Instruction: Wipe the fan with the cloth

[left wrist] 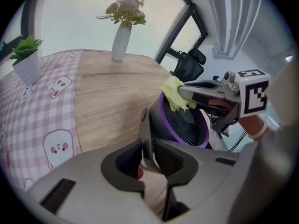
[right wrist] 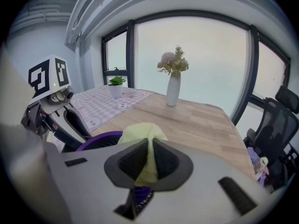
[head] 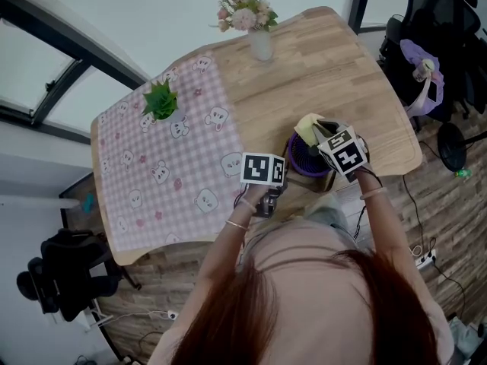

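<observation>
Left gripper (left wrist: 148,155) pinches a thin grey part of the fan (left wrist: 184,122), which stands at the table (head: 319,59) edge. Right gripper (right wrist: 148,160) nips the yellow cloth (right wrist: 140,134) at the purple rim (right wrist: 93,140). Fan probably light, rigid, tippable; cloth soft.

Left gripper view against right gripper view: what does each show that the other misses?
Only the left gripper view: the fan grille face-on, a thin fan part clamped in the left gripper, the right gripper from outside. Only the right gripper view: its own jaws pinching the cloth, the left gripper from outside. Both: cloth, vase, potted plant, wooden table, purple fan rim.
</observation>
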Demonstrator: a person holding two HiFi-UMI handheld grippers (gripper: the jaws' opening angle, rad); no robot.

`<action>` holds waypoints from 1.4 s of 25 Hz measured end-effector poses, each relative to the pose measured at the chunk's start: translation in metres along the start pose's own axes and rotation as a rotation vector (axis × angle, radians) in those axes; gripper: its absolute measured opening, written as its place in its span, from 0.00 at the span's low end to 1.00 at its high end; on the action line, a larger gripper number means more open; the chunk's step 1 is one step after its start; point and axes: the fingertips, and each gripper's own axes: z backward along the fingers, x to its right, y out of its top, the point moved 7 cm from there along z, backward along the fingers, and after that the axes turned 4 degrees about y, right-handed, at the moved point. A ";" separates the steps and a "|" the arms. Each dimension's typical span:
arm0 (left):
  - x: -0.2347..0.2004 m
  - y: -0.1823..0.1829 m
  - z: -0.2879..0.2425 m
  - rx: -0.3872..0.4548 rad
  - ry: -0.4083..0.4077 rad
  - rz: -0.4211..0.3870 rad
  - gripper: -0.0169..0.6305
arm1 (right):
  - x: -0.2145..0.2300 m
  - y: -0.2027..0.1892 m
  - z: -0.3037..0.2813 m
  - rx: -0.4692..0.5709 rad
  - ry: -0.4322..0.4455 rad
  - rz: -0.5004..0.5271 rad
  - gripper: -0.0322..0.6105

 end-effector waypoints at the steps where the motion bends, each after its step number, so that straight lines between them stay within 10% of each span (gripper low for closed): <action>1: -0.001 0.000 0.000 -0.003 0.005 -0.002 0.13 | 0.000 0.002 -0.002 0.005 0.005 0.006 0.09; 18: -0.033 -0.014 -0.007 -0.146 0.063 0.040 0.15 | -0.032 0.034 -0.034 0.035 0.146 0.155 0.09; 35: -0.030 -0.020 -0.010 0.009 0.216 0.175 0.08 | -0.017 0.016 -0.019 0.042 0.053 -0.003 0.09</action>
